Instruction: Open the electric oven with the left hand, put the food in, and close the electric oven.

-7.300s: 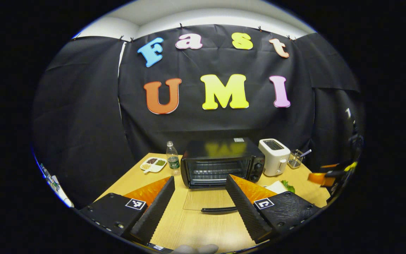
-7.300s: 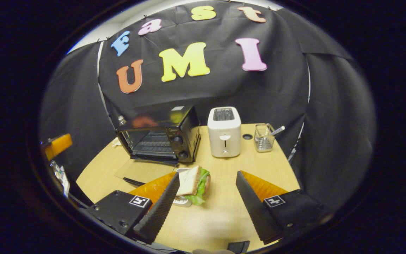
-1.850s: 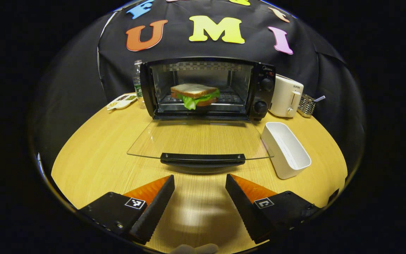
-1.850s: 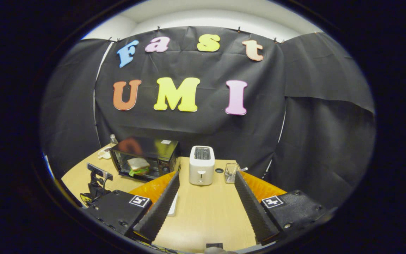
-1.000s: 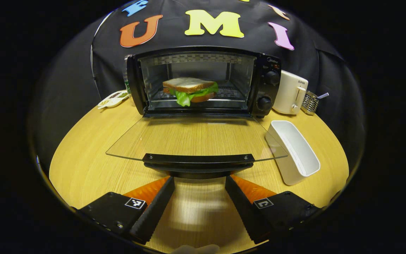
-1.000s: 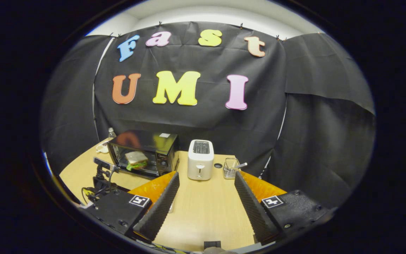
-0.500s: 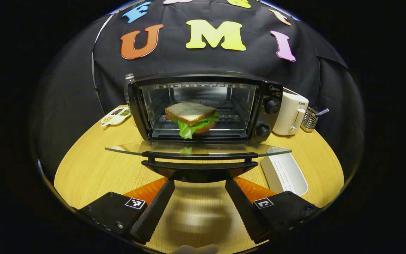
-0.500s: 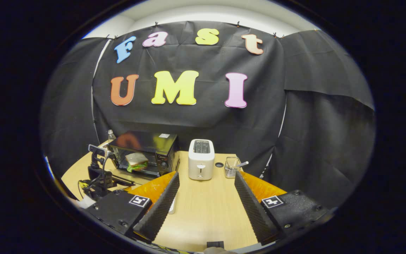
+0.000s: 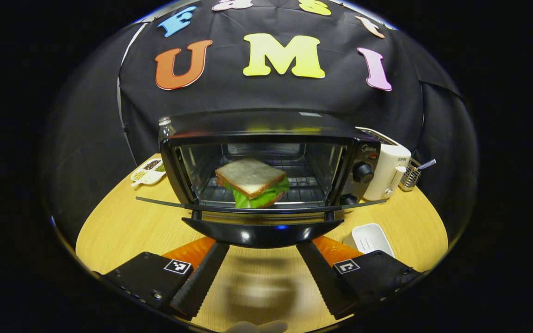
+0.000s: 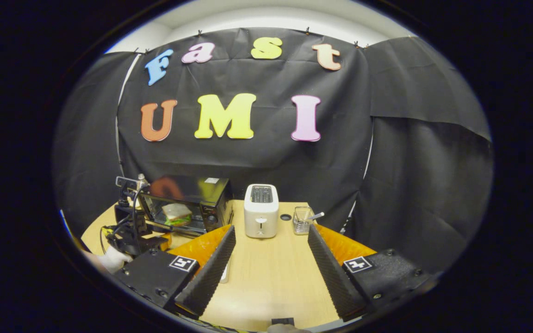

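Looking fwd in left gripper view: round light-wood table (image 9: 123, 226) w/ black cloth booth wall (image 9: 86, 129) behind, strip of white ceiling at 12 o'clock. Electric oven (image 9: 266, 157) sits centre, black; its glass door (image 9: 257, 209) is partly raised, edge-on, w/ black door handle (image 9: 262, 231) just above the fingertips. Sandwich (image 9: 251, 181) w/ lettuce lies on the rack inside, at 12 o'clock from left gripper (image 9: 261, 273). Gripper jaws spread wide, nothing clamped; both finger tips run up under the handle — touching or not, can't tell. White toaster (image 9: 389, 171) at 2 o'clock just beside oven, wire basket (image 9: 410, 175) w/ utensil beyond it. White rectangular tray (image 9: 368, 237) at 4 o'clock of the door, near the right-hand finger. Divided snack dish (image 9: 148, 170) at 10 o'clock; water bottle (image 9: 164, 127) cap peeks behind oven's corner.

Right gripper view: same table (image 10: 266, 273), black cloth wall (image 10: 414, 175), white ceiling on top. Right gripper (image 10: 269, 270) wide open, empty, over bare wood. Oven (image 10: 185, 203) at 10 o'clock, well apart, sandwich (image 10: 176, 214) visible through the front. Left gripper (image 10: 132, 231) w/ its camera mount sits right in front of the oven; a hand (image 10: 109, 261) holds it at 9 o'clock. Toaster (image 10: 261, 216) at 12 o'clock, wire basket (image 10: 302, 219) to its 3 o'clock.
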Demonstrator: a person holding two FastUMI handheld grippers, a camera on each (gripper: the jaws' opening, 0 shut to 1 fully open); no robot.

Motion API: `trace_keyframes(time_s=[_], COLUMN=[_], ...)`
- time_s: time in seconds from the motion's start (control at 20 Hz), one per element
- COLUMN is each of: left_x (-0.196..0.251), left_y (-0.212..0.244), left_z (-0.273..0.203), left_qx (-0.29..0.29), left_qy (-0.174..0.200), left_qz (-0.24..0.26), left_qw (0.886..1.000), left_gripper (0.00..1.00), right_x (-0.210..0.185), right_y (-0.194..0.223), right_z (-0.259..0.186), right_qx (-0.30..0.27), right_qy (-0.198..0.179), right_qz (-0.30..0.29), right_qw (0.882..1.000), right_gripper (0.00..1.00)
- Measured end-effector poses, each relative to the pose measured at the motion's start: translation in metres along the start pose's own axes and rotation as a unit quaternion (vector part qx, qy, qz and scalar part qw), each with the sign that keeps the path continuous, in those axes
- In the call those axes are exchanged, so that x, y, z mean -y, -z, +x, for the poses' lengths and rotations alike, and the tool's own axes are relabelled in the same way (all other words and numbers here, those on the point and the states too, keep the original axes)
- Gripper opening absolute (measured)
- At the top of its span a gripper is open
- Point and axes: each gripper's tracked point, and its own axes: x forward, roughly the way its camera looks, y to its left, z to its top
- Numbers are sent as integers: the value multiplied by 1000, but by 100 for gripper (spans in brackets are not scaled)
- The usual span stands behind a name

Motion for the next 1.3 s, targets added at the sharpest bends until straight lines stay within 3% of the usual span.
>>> trace_keyframes(time_s=[0.3, 0.45, 0.5, 0.55, 0.6, 0.65, 0.85, 1.0, 1.05, 1.15, 1.2, 1.3], left_x=[-1, 0, 0, 0, 0, -1, -4, -10, -16, -22, -25, -29], left_y=[-43, -45, -44, -44, -44, -44, -44, -52, -55, -66, -72, -83], left_z=[17, 19, 20, 18, 18, 18, 12, -3, -13, -36, -50, -82], left_qx=[32, 31, 30, 30, 31, 31, 34, 49, 54, 74, 82, 100], left_qy=[-7, -8, -9, -9, -8, -10, -14, -22, -31, -38, -42, -40], left_qz=[-6, -9, -9, -10, -9, -8, -7, -4, -1, -4, -3, -9], left_qw=[999, 999, 999, 999, 999, 999, 999, 999, 998, 997, 996, 994], left_gripper=[96, 96, 96, 96, 96, 96, 96, 96, 96, 95, 95, 96], right_x=[1, -1, 0, 0, 0, 0, -2, -6, -10, -18, -20, -27], right_y=[4, 5, 5, 3, 3, 3, 2, -6, -8, -15, -19, -31], right_z=[2, 2, 1, 1, 2, 1, -1, -5, -5, -7, -8, -14], right_qx=[-5, -6, -6, -5, -4, -4, -3, 5, 4, 10, 16, 31], right_qy=[-1, -3, -2, -3, -2, -3, -5, -11, -16, -30, -32, -36], right_qz=[0, 4, 3, 3, 2, 1, 2, 0, -1, -12, -20, -15], right_qw=[1000, 1000, 1000, 1000, 1000, 1000, 1000, 1000, 1000, 999, 999, 999], right_gripper=[100, 100, 95, 100, 95, 100, 100, 100, 96, 100, 95, 95])
